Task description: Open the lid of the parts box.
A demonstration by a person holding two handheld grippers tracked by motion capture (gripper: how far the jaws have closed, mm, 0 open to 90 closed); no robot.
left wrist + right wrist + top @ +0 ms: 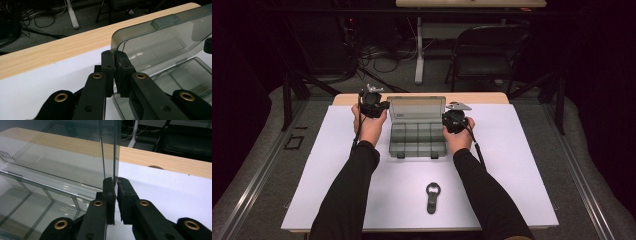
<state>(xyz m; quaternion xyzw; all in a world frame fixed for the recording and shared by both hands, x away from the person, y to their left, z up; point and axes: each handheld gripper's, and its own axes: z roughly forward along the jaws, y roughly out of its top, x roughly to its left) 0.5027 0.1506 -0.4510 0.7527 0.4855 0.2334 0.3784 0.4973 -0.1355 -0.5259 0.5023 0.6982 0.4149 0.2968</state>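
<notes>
Two grippers pinch the smoky plastic organizer box's lid point(417, 109), one at each end. The left gripper point(115, 72) has its jaws pressed onto the lid's left edge; the right gripper point(115, 195) clamps the right edge, with the thin wall between its pads. The lid stands nearly upright, its long axis running straight from one gripper to the other, with the box tray point(418, 140) lying on the person's side of both grippers. Neither hand is nearer, so, as I judge it, any swing of the lid needs both moving together.
</notes>
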